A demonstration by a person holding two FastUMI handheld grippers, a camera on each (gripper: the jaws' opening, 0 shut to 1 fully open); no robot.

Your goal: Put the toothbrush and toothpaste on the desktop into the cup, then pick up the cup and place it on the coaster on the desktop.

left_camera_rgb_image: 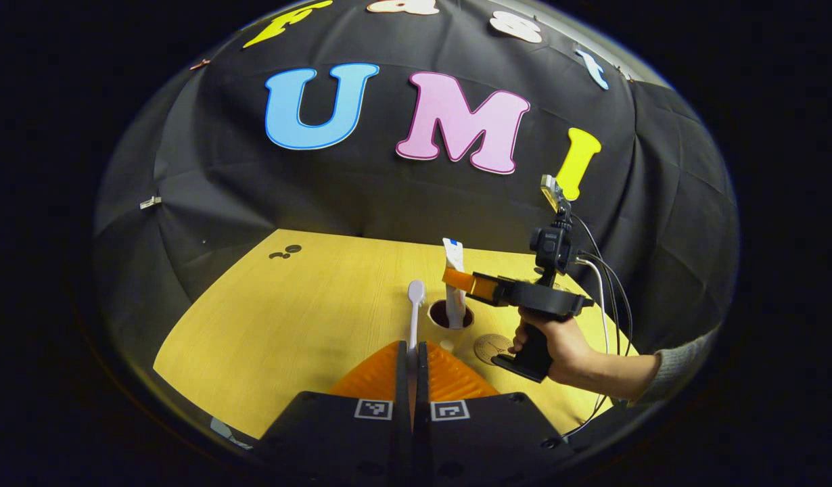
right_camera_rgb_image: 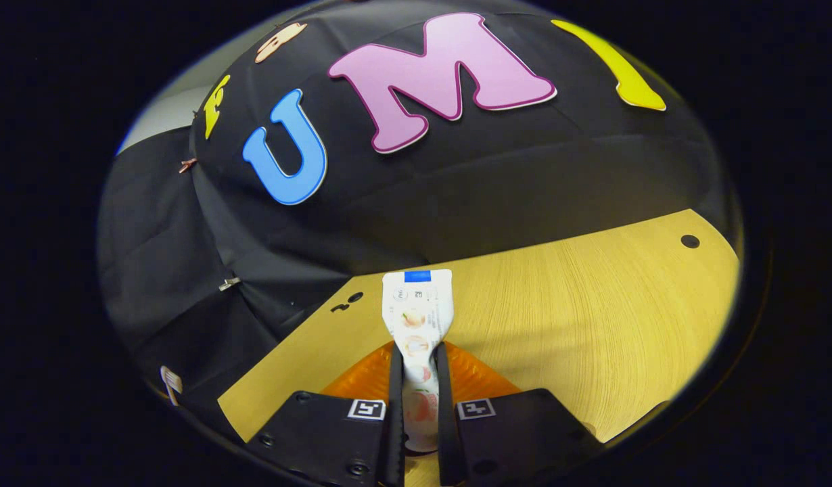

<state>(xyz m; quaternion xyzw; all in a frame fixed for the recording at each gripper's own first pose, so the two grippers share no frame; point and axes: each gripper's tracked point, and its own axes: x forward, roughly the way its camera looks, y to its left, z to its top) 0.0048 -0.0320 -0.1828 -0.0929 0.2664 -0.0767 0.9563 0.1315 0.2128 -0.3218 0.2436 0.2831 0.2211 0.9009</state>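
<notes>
Toothbrush (left_camera_rgb_image: 414, 318) pinched in left claw (left_camera_rgb_image: 412, 352)

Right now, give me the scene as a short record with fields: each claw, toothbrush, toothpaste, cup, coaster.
left claw: shut on the toothbrush, held upright beside the cup
right claw: shut on the toothpaste tube
toothpaste position: upright, lower end down in the cup, as the left gripper view shows
cup: standing on the wooden desktop, not on the coaster
coaster: round, flat on the desktop just right of the cup, under the hand

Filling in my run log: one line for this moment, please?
left gripper shut on toothbrush | right gripper shut on toothpaste, lower end in cup | coaster bare
</notes>
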